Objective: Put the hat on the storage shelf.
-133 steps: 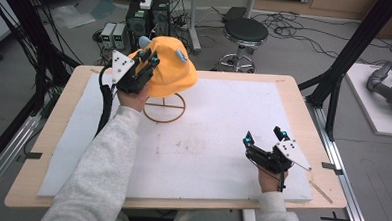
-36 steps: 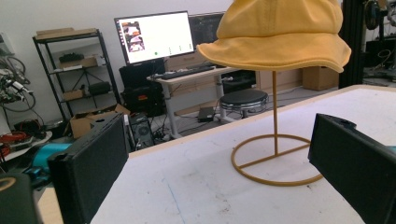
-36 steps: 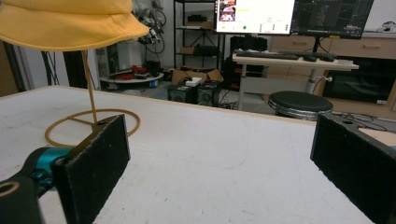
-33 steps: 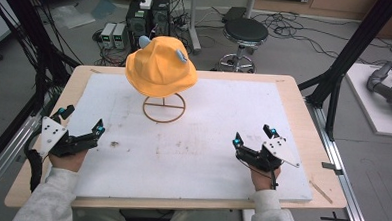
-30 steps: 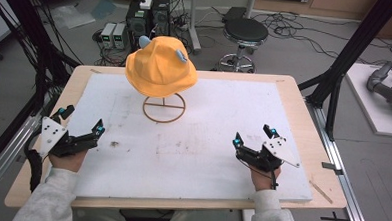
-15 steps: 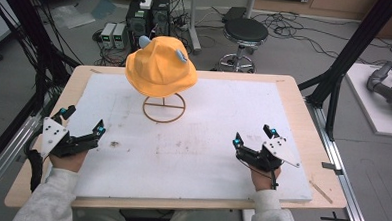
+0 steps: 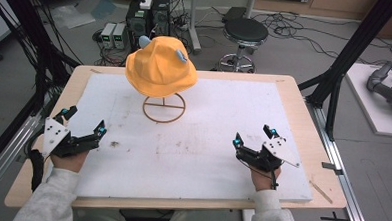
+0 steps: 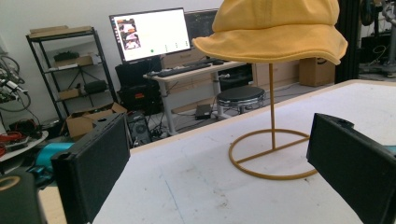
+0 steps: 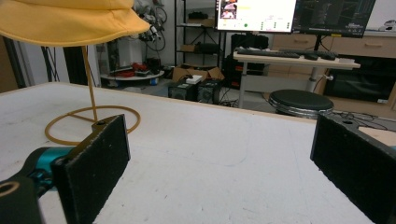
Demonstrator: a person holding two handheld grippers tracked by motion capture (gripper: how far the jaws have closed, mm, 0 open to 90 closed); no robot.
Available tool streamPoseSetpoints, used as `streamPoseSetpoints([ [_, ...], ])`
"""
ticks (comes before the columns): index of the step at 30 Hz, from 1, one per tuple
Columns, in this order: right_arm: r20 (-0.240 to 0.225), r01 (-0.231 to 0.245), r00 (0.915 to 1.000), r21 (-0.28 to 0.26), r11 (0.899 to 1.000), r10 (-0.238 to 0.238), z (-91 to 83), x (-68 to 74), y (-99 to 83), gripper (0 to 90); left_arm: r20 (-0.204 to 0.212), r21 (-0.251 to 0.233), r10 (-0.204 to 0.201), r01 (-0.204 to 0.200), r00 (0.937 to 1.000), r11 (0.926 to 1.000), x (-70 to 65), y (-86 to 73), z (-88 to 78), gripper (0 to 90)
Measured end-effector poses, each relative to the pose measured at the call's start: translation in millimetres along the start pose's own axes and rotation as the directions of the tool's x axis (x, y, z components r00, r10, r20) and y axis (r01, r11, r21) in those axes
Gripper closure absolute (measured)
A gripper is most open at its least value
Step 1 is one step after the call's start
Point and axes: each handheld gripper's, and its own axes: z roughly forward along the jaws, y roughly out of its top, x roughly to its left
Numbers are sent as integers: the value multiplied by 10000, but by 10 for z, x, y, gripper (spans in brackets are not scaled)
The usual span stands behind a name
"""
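yellow hat crown cropped in both gripper views, stand pole partly hidden

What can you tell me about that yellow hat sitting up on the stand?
The yellow hat is a soft bucket hat, cloth by the look of it, with a rounded crown and a floppy brim that droops all round. Two small grey-blue bits stick up from the crown like little ears. It rests on top of a thin golden wire stand, a single upright post rising from a ring base on the white table mat, near the far edge. Only the stand touches it; both grippers are well away from it.
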Motion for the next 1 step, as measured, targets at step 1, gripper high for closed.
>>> streamPoseSetpoints([
  [1, -14, -1, 10000, 13, 10000, 1, -1, -1, 0, 42, -2, -23, -17, 17, 10000, 10000, 0, -1, 1, 63],
])
